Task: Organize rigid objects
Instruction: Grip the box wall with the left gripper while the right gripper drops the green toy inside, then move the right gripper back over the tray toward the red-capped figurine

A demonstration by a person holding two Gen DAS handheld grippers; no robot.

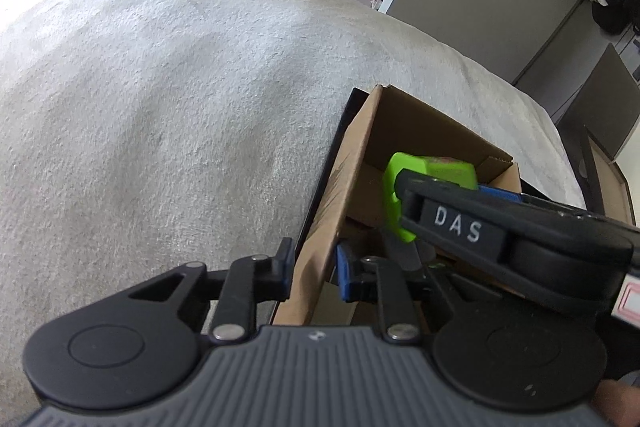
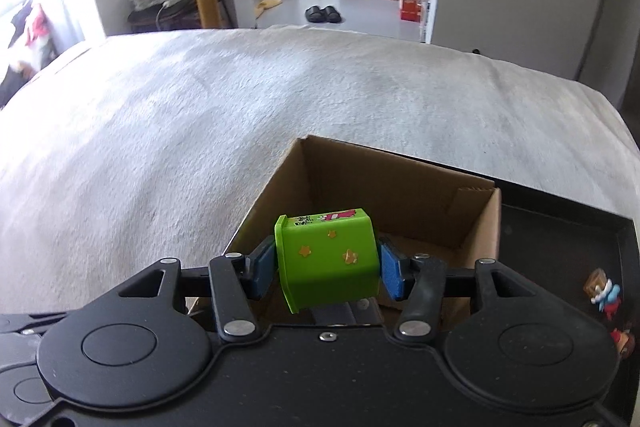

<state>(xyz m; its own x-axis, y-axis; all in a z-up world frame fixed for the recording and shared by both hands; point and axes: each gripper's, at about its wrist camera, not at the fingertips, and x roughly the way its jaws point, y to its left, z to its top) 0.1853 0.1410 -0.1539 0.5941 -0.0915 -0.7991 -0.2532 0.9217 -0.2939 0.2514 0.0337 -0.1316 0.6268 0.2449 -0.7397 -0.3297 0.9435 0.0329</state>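
Observation:
An open brown cardboard box (image 2: 360, 179) stands on a pale blanket. My right gripper (image 2: 328, 271) is shut on a bright green plastic block (image 2: 326, 259) with yellow stars, one blue pad on each side. It holds the block slightly tilted over the near part of the box's opening. In the left wrist view the same green block (image 1: 394, 187) hangs inside the box (image 1: 420, 131), and the right gripper's dark finger (image 1: 460, 227) reaches in from the right. My left gripper (image 1: 315, 269) is shut on the box's near left wall, with one blue pad outside and one inside.
The pale blanket (image 2: 240, 107) spreads far to the left and behind the box. A black tray (image 2: 560, 227) lies right of the box and holds small toy figures (image 2: 604, 295). Dark items (image 1: 400, 259) lie in the box's bottom. Beyond the blanket's far edge is floor.

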